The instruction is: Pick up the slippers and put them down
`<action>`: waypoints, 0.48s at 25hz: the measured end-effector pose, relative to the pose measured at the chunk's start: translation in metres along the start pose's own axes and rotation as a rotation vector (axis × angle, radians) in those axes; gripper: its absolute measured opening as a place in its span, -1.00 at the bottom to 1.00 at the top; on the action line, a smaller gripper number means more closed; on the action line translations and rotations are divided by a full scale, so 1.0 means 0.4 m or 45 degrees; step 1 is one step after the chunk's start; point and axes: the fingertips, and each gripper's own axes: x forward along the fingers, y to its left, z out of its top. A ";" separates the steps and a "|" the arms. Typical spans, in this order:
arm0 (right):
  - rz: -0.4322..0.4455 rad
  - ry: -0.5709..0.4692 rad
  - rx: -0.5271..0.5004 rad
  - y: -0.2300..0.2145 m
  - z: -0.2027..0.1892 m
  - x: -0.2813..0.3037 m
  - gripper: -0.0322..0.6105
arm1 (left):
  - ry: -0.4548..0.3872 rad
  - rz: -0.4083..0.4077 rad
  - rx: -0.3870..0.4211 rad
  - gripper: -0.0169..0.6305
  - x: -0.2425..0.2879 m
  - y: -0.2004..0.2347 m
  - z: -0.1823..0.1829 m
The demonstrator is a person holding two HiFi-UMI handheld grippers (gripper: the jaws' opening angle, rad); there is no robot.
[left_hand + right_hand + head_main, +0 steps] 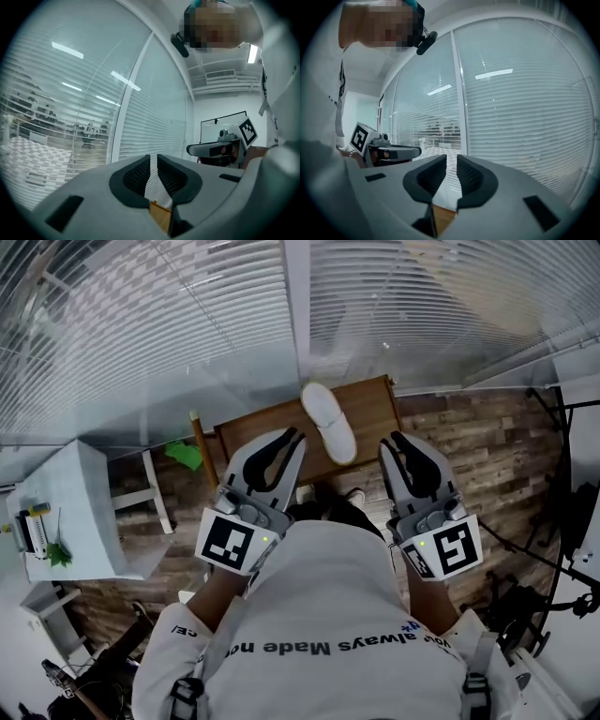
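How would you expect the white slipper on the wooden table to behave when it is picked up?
The white slipper looks thin and soft, so it is probably light and may droop if gripped at one end. It lies flat on the wooden table, so it is unlikely to roll or tip, though a push might slide it.

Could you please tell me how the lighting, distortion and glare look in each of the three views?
Head view: even light, slipper and wooden table sharp, the blinds bowed by the lens. Left gripper view: strong fisheye, dark corners, bright light streaks on the glass wall. Right gripper view: the same fisheye and streaks.
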 end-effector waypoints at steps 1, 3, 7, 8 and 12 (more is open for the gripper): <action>0.005 0.008 0.004 -0.009 -0.007 0.007 -0.72 | 0.001 -0.002 0.000 -0.85 0.012 0.006 -0.008; 0.009 0.031 0.012 -0.029 -0.026 0.015 -0.66 | 0.003 -0.005 -0.055 -0.72 0.036 0.022 -0.035; -0.024 0.104 0.068 -0.082 -0.122 0.042 -0.58 | 0.100 0.023 -0.226 -0.50 0.072 0.081 -0.165; -0.036 0.133 0.089 -0.096 -0.158 0.050 -0.55 | 0.137 0.034 -0.239 -0.46 0.081 0.096 -0.204; -0.076 0.245 0.172 -0.154 -0.301 0.064 -0.43 | 0.227 0.071 -0.277 -0.36 0.120 0.140 -0.338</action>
